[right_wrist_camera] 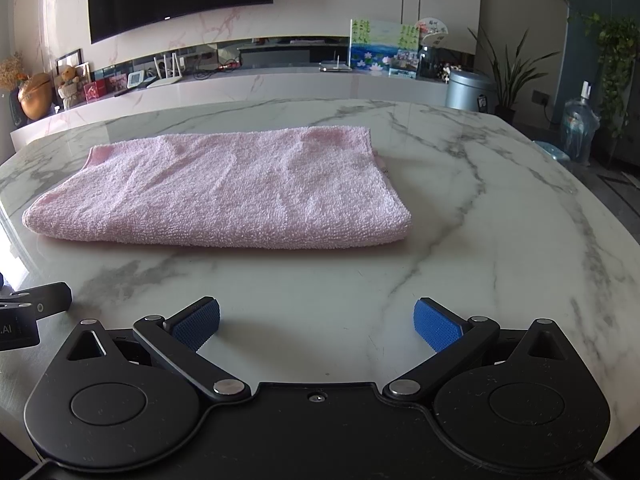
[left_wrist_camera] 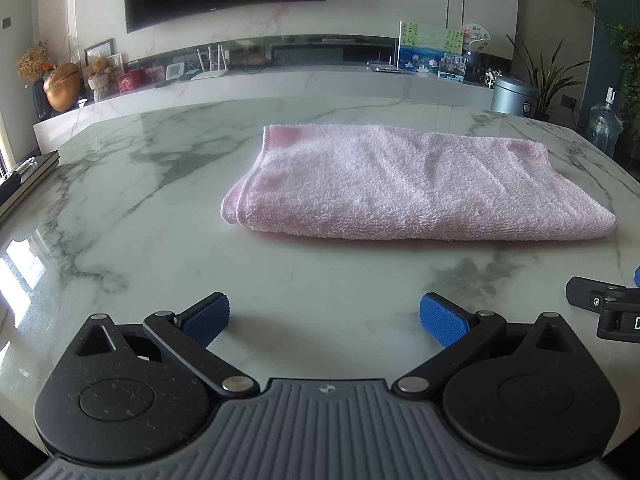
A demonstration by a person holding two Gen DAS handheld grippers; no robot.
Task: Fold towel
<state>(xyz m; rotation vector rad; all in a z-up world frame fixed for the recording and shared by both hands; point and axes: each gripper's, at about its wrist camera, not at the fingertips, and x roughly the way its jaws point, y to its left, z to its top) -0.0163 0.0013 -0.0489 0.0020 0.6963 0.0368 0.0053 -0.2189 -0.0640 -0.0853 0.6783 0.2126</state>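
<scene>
- Pink terry-cloth towel [left_wrist_camera: 404, 184] is lying flat on the white marble desk [left_wrist_camera: 160, 240], already folded into a thick oblong w/ at least two layers; rounded fold is facing the cameras, loose hems are showing at its left end.
- Left gripper [left_wrist_camera: 325, 322] is hovering near the towel's front edge, just left of centre, not touching; blue-padded fingers [left_wrist_camera: 444, 322] are spread wide, holding nothing.
- Right gripper [right_wrist_camera: 316, 324] is sitting near the towel's front-right corner, apart from it; fingers [right_wrist_camera: 436, 326] spread too, empty.
- Judging: task is looking mostly or fully done. Poss. one more fold left across the length; can't tell if wanted.
</scene>
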